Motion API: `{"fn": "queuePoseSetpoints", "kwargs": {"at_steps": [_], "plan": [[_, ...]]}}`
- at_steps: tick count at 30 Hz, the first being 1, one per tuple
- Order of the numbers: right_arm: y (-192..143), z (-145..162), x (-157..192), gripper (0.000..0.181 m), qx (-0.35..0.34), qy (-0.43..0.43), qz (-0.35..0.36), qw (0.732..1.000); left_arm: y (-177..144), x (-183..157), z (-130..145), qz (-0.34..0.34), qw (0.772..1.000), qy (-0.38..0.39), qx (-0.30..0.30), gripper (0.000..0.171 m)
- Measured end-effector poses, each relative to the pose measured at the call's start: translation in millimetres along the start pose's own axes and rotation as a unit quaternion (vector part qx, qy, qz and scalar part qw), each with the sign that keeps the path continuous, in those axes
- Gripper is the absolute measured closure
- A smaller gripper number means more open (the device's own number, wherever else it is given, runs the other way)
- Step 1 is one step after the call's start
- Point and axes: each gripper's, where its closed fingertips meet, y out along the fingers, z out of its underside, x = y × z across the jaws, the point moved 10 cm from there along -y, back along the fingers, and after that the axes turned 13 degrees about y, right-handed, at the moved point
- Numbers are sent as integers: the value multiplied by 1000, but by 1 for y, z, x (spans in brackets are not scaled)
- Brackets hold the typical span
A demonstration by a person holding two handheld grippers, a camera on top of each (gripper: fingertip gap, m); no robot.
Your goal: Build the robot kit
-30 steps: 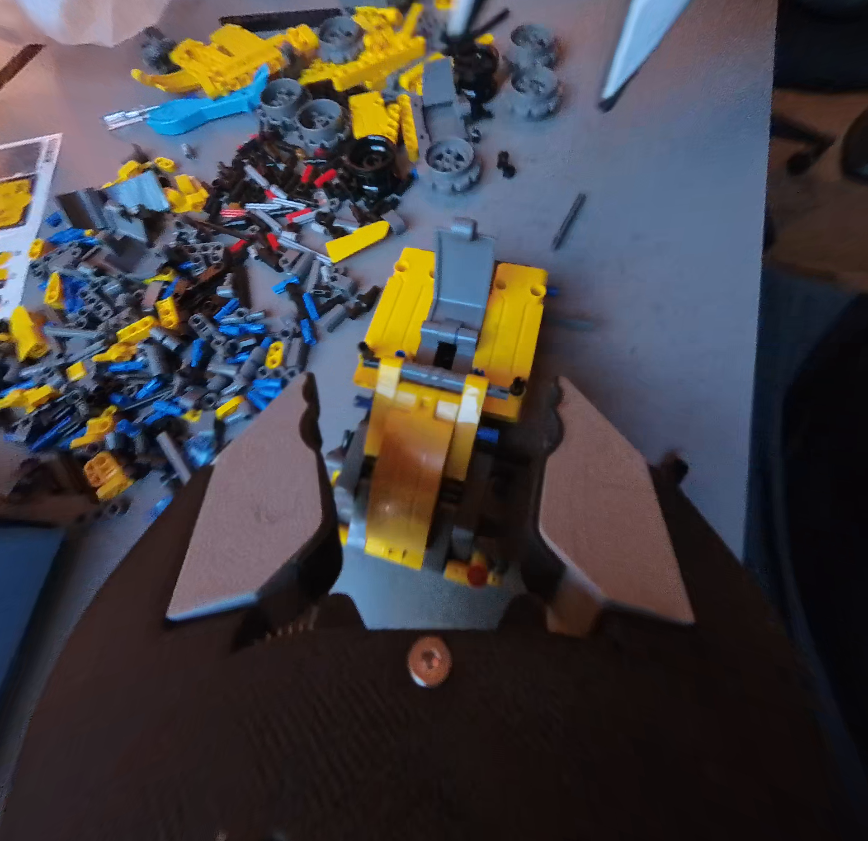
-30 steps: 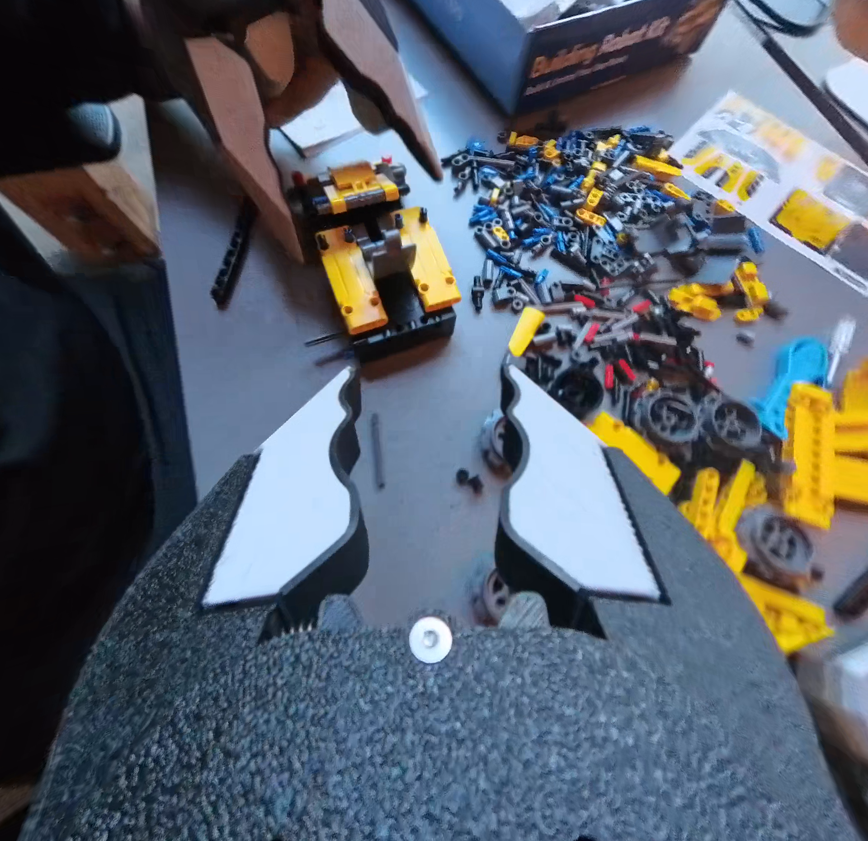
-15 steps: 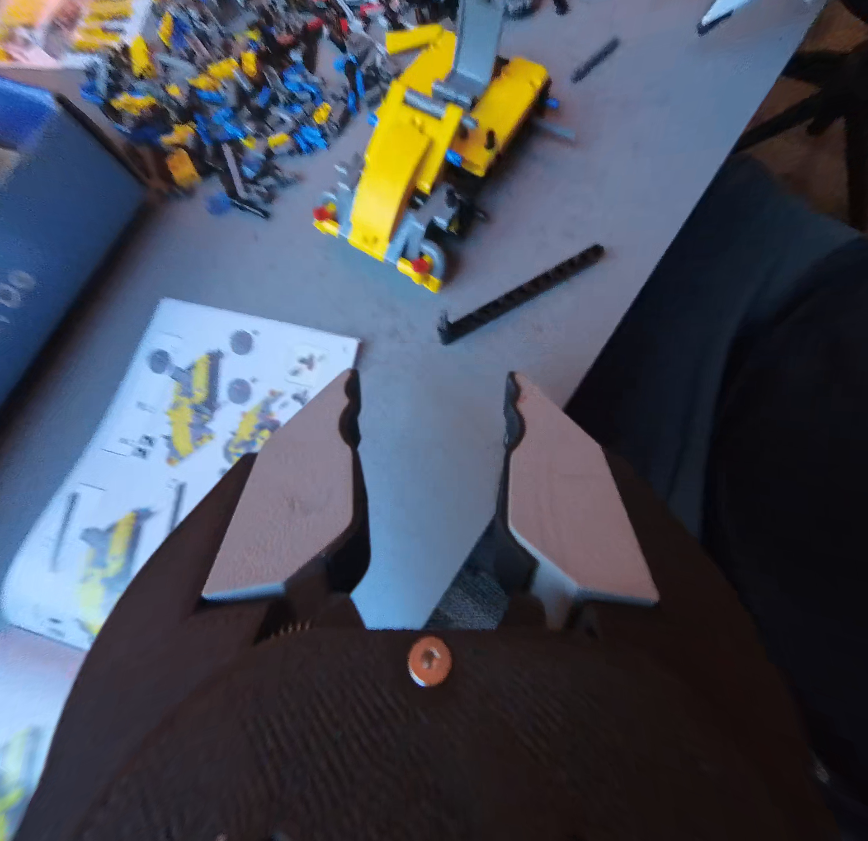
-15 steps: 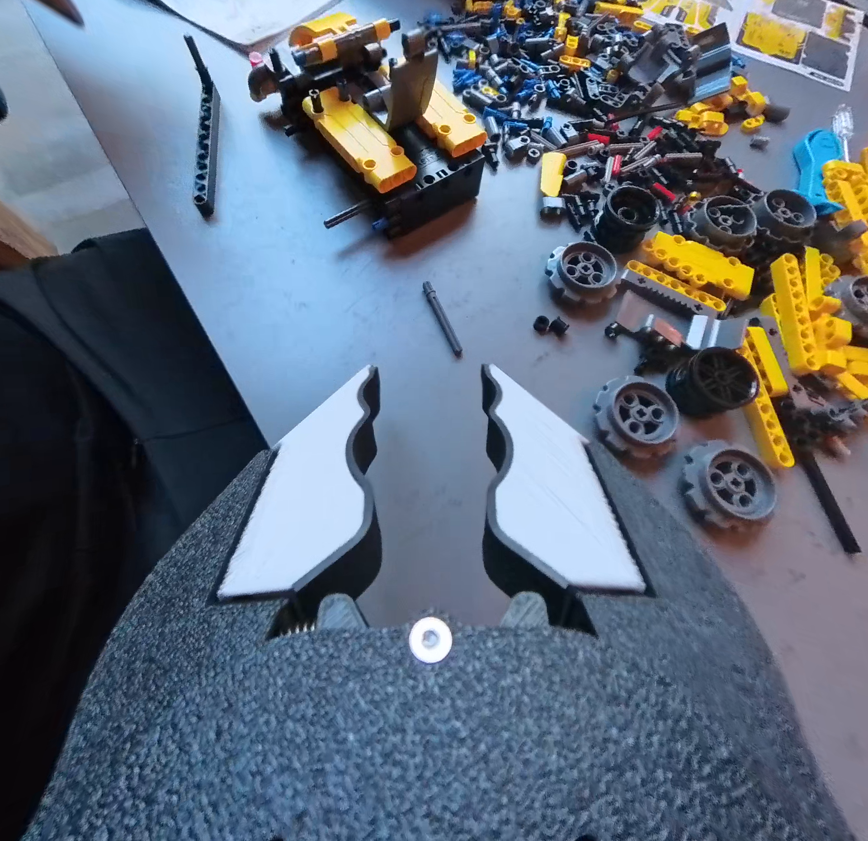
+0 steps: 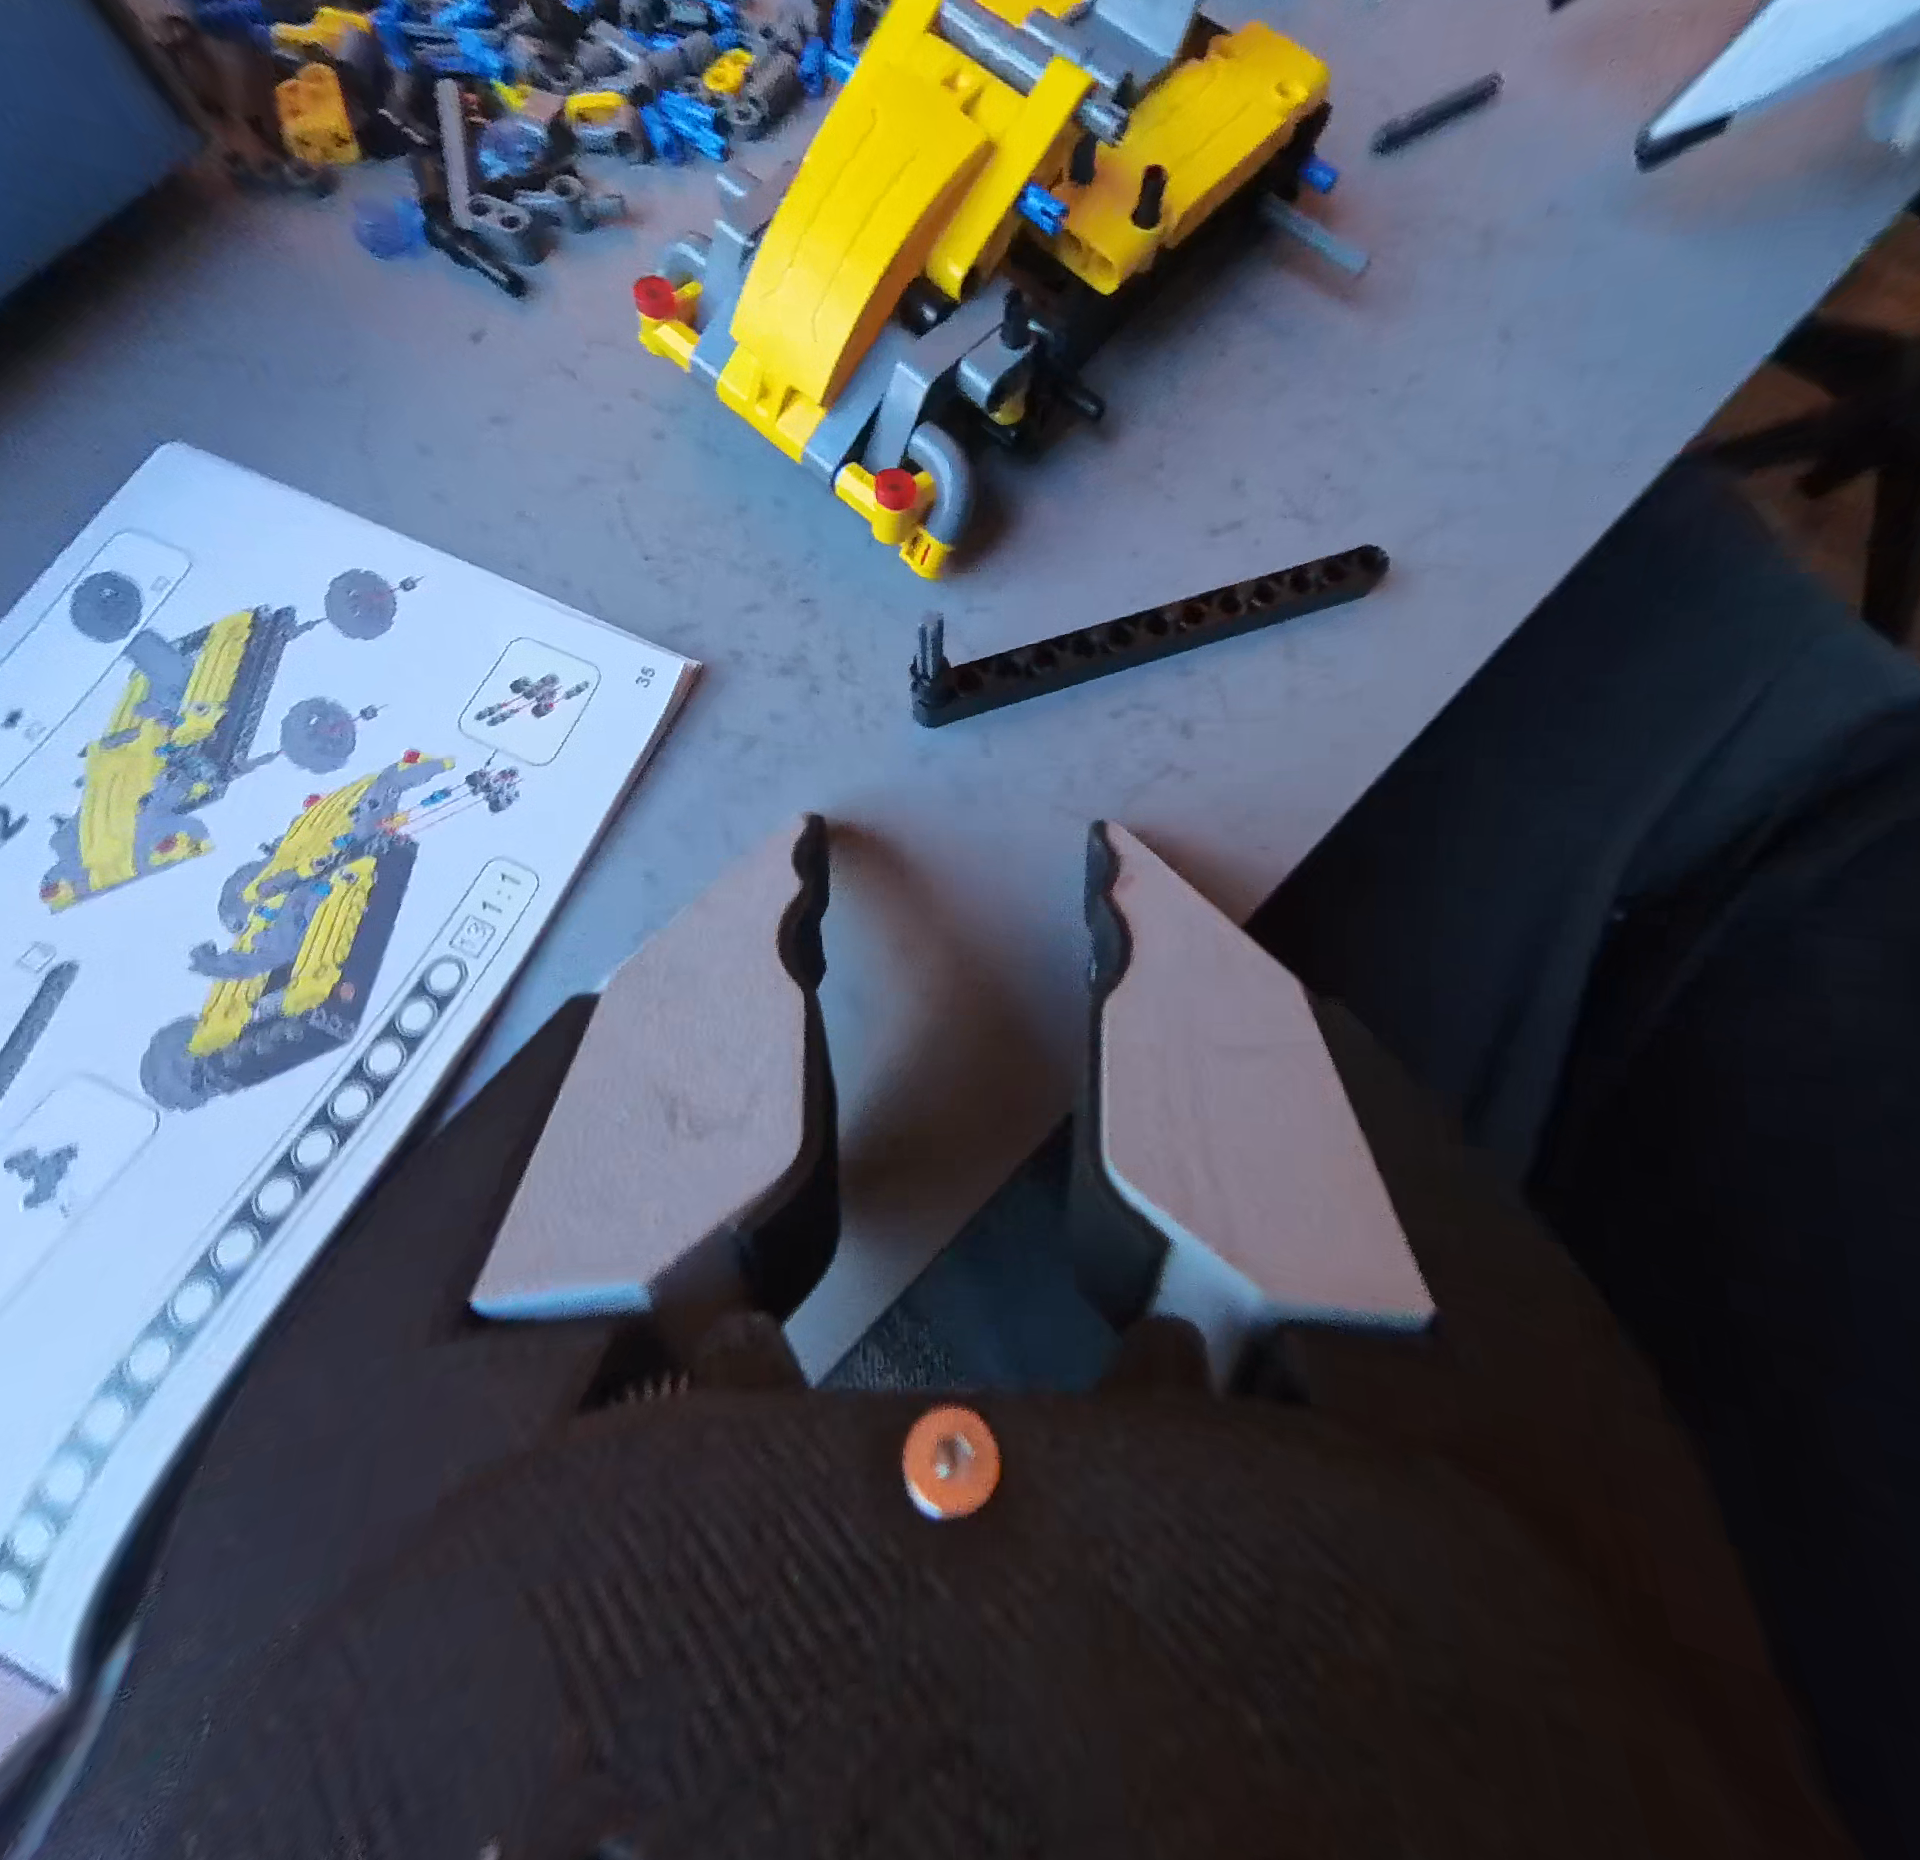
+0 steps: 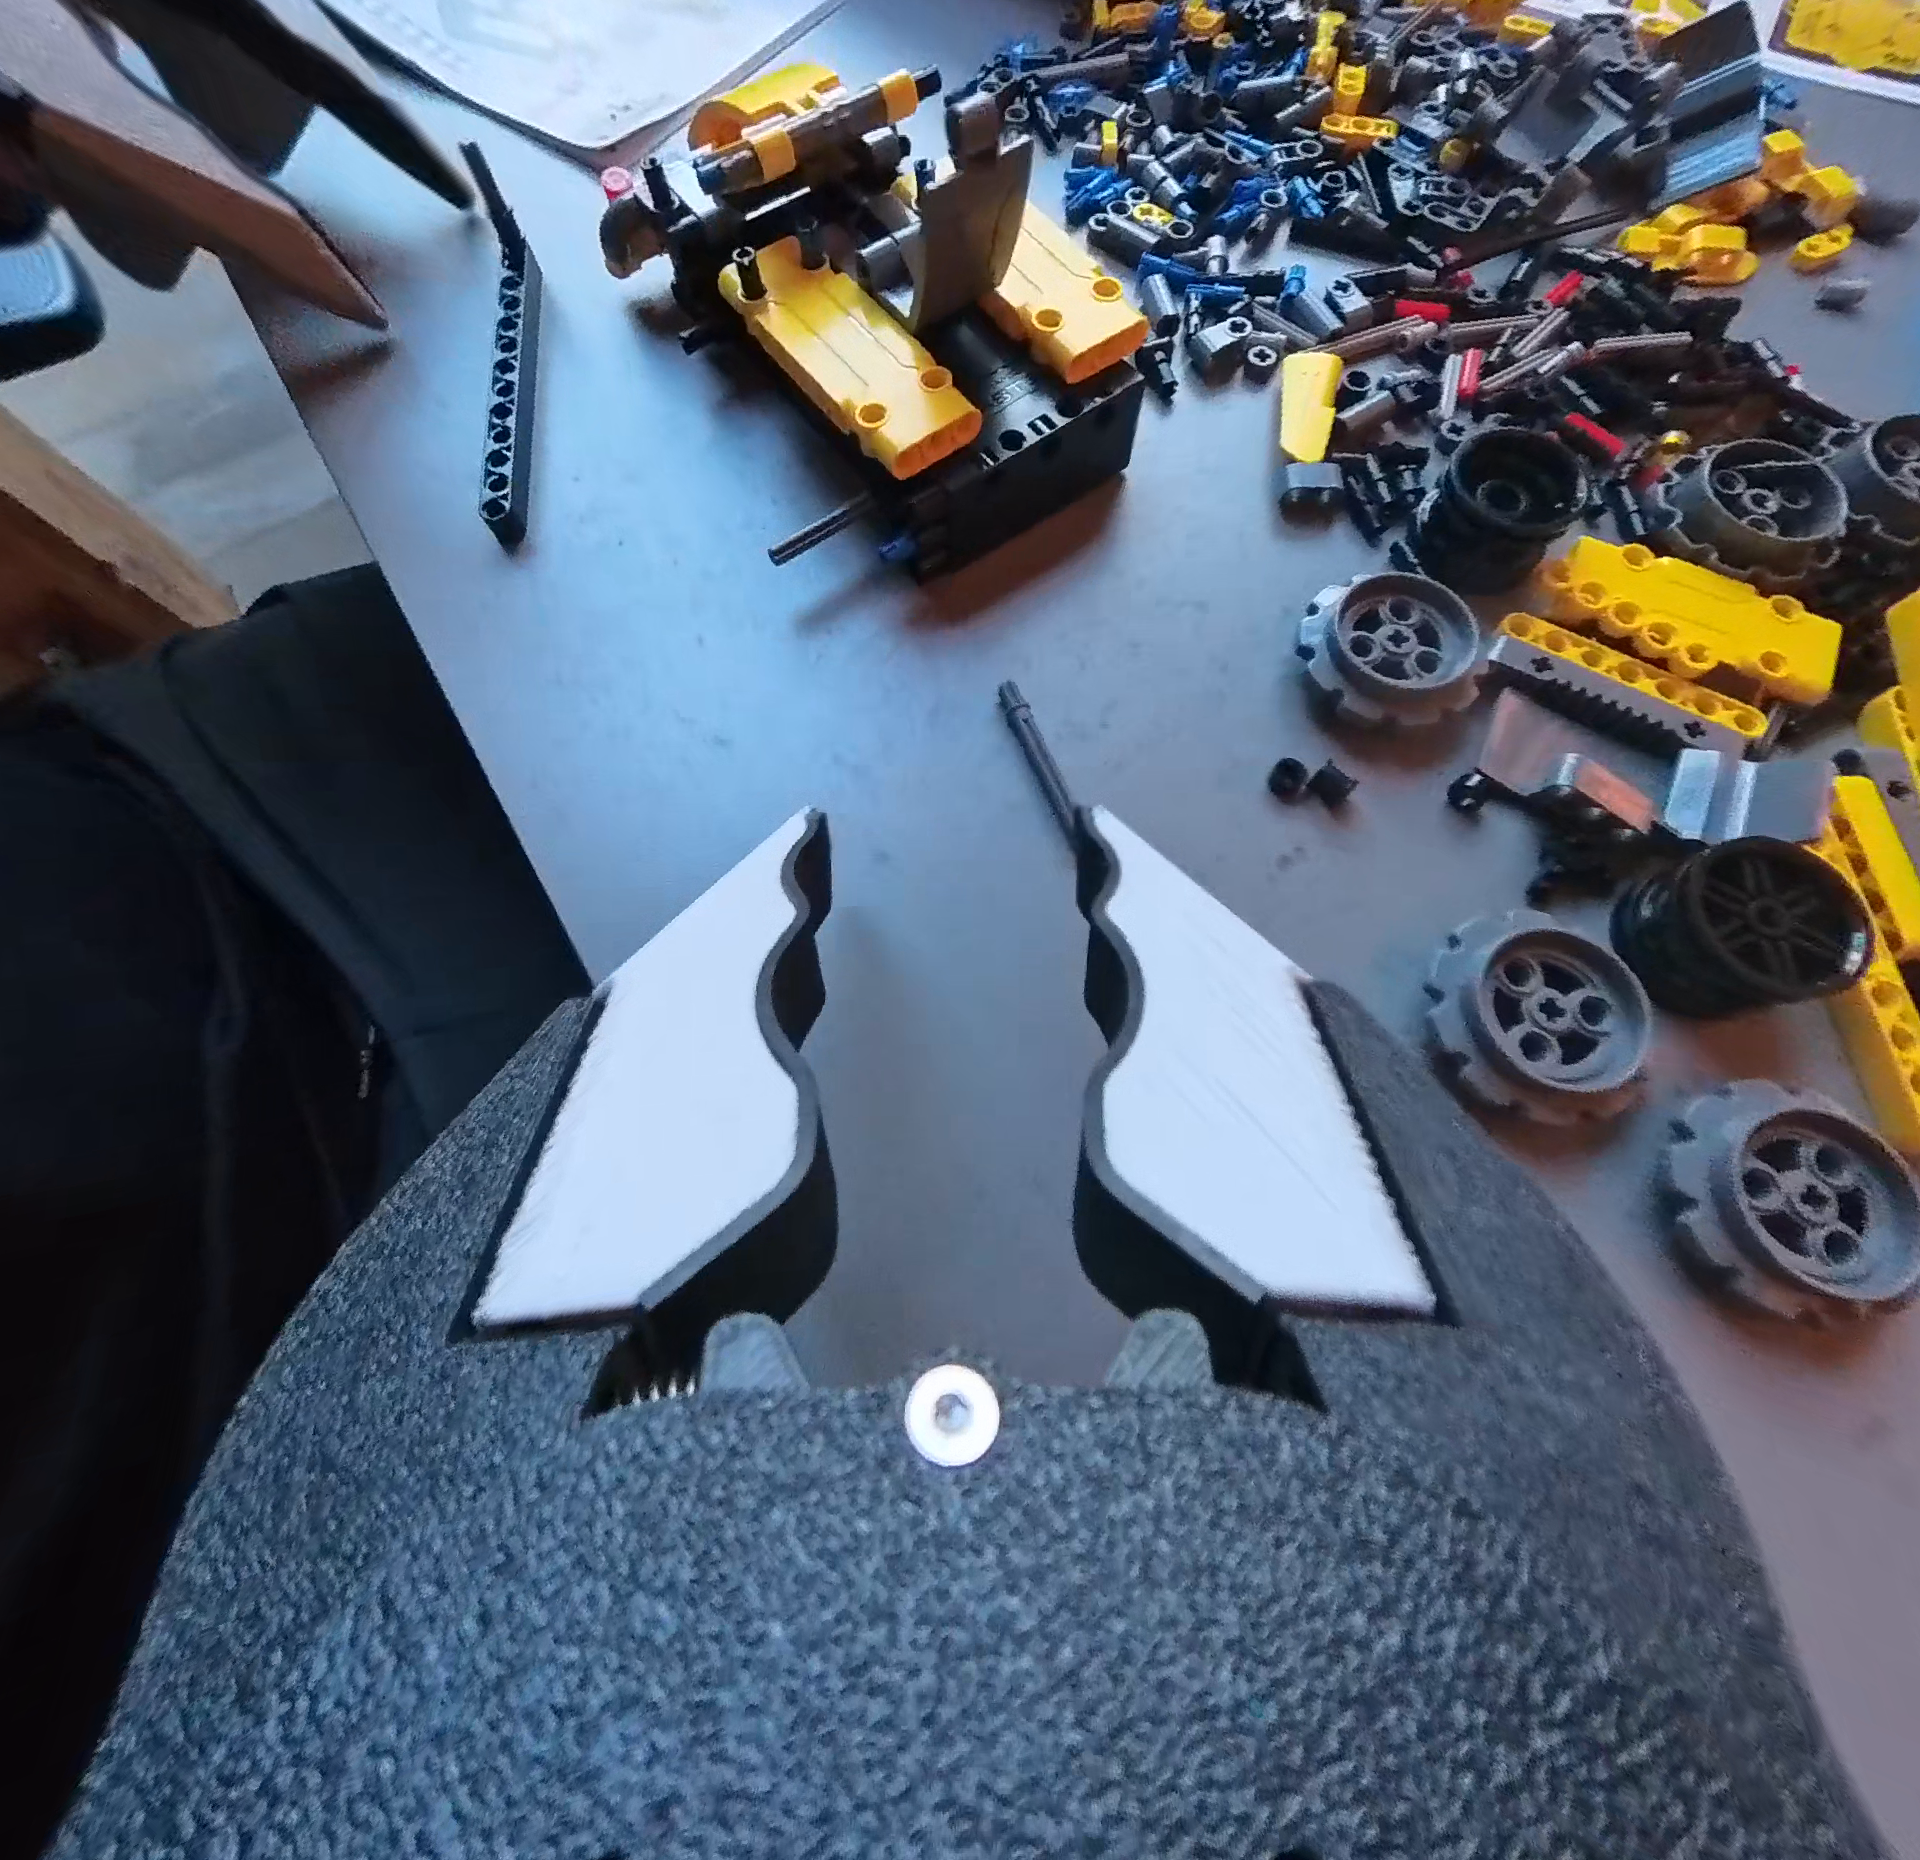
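Above the grey bench [image 5: 582,439], the left gripper [image 5: 951,854] hangs parted and empty, nearest a long black holed beam [image 5: 1148,638], with the yellow model vehicle [image 5: 966,221] beyond and an instruction booklet [image 5: 260,875] beside it. Across from it, the right gripper [image 6: 951,844] gapes empty, its right fingertip beside a thin black axle [image 6: 1039,750]; grey wheels [image 6: 1538,1010] lie nearby.

Dim warm side light, soft shadows, slight blur & wide-angle edge warp.
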Motion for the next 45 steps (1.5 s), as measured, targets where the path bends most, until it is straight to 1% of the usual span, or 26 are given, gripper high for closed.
{"fn": "queuePoseSetpoints", "kwargs": {"at_steps": [3,7,8,10,11,14,17,20,23,26,28,31,34,37,39,40,42,45], "plan": [[-1,0,0,136,-6,3,-2,1000,-3,-7,0,-66,997,-5,-49,123],[-1,-1,-3,136,-9,14,-5,1000,-1,-18,8,-97,990,2,-102,118],[-1,-1,-3,136,-9,14,-6,1000,-2,-20,9,-96,989,9,-111,120],[-1,-1,-2,136,-9,13,-7,1000,-5,-22,9,-82,989,18,-120,117],[-1,-1,-2,138,-7,13,-9,1000,-7,-22,9,-81,987,23,-135,117],[2,-1,-2,139,1,17,-13,1000,-11,-22,10,-67,984,19,-163,120],[6,-3,1,139,6,18,-20,1000,-12,-18,13,-62,986,20,-155,121],[9,-5,3,145,11,25,-26,999,-11,-16,13,-54,986,28,-156,125],[11,-5,4,144,11,26,-26,999,-7,-13,14,-45,987,19,-152,127],[7,-5,6,144,-8,14,-23,1000,-7,-13,8,-44,987,9,-155,129],[4,-5,7,145,-25,9,-19,999,-10,-15,5,-49,984,20,-169,129],[4,-7,6,146,-34,18,-17,999,-8,-17,5,-51,984,39,-163,128],[7,-11,11,142,-49,28,-23,998,-6,-15,5,-41,984,35,-167,129],[16,-21,30,142,-91,33,-31,995,-4,-12,6,-35,985,28,-165,128],[31,-29,52,138,-93,34,-61,993,-3,-11,8,-27,986,18,-161,129],[41,-31,62,139,-76,27,-67,995,-4,-11,7,-24,986,15,-162,129],[59,-34,79,135,-32,-6,-62,998,-5,-11,7,-23,986,16,-163,129],[79,-39,98,134,4,-45,-56,997,-5,-12,6,-24,987,23,-159,128]]}}
